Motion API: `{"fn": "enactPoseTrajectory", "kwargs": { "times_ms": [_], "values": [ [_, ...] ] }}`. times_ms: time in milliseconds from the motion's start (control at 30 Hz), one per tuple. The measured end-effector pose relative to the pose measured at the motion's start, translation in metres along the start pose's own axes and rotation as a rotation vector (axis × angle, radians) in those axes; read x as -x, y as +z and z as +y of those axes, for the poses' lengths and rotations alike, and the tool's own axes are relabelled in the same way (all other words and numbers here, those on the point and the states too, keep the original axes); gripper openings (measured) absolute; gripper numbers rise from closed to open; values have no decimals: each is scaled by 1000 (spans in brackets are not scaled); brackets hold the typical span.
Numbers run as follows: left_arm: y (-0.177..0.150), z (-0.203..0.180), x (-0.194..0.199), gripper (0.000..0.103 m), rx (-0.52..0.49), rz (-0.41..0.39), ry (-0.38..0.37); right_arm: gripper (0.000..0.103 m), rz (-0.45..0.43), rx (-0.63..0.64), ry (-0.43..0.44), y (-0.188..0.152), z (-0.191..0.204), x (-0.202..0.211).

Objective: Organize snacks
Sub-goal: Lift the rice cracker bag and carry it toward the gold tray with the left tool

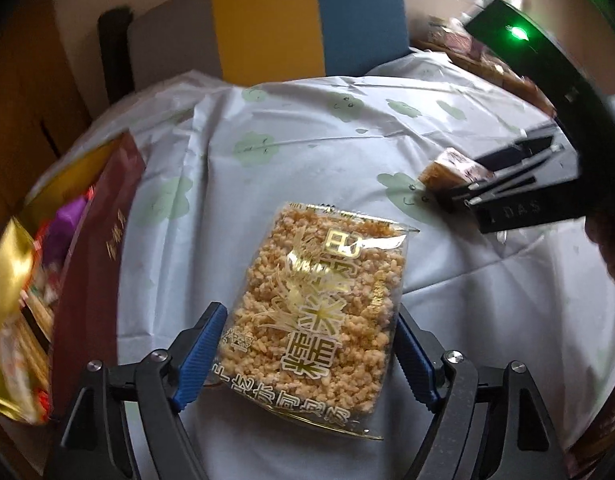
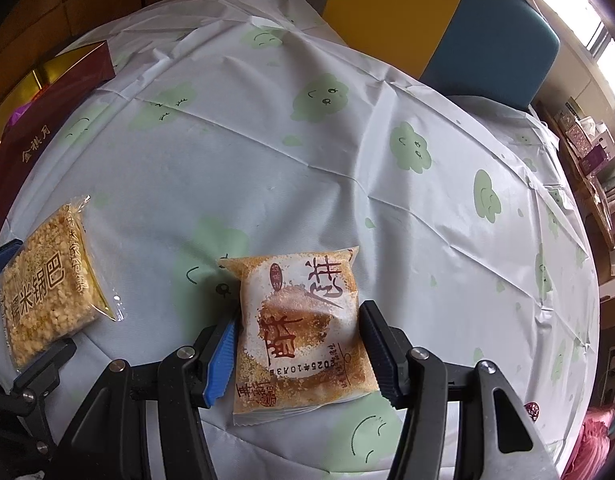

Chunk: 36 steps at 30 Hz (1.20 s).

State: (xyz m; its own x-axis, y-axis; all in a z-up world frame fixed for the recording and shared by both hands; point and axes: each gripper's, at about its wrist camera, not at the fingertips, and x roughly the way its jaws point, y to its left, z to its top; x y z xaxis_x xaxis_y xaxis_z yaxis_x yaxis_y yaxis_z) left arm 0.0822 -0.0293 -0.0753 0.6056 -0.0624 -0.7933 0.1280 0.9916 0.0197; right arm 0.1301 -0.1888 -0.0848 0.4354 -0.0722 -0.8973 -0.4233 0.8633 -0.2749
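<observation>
On the table (image 2: 307,152), left tongs (image 1: 307,354) straddle the rice pack (image 1: 319,312), pads not clearly pressing (released, I judge). Right tongs (image 2: 297,346) clench the cake packet (image 2: 299,332). Close evenly on the pack's sides, then lift toward the red box (image 1: 95,248).
</observation>
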Motion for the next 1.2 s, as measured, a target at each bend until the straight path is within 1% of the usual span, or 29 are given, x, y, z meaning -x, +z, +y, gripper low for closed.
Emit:
{"fn": "enactPoseTrajectory", "kwargs": {
  "times_ms": [67, 433, 833, 933, 1000, 1133, 1200],
  "values": [
    [-1, 4, -2, 84, 25, 3, -19, 59, 2, -8, 10, 1, -3, 0],
    [-3, 4, 0, 84, 22, -13, -19, 63, 7, -59, 80, 9, -24, 0],
    [-3, 4, 0, 84, 20, -19, -18, 63, 1, -83, 122, 7, -49, 13],
    [-3, 3, 0, 84, 20, -20, -17, 63, 2, -76, 122, 5, -51, 17],
    [-4, 3, 1, 84, 19, -23, -16, 55, -4, -71, 111, 4, -52, 18],
    [-4, 3, 4, 77, 22, -38, -16, 54, -18, -32, 77, -4, -42, 21],
    [-5, 3, 6, 77, 16, -42, -22, 54, -20, -23, 68, -6, -40, 20]
  ]
}}
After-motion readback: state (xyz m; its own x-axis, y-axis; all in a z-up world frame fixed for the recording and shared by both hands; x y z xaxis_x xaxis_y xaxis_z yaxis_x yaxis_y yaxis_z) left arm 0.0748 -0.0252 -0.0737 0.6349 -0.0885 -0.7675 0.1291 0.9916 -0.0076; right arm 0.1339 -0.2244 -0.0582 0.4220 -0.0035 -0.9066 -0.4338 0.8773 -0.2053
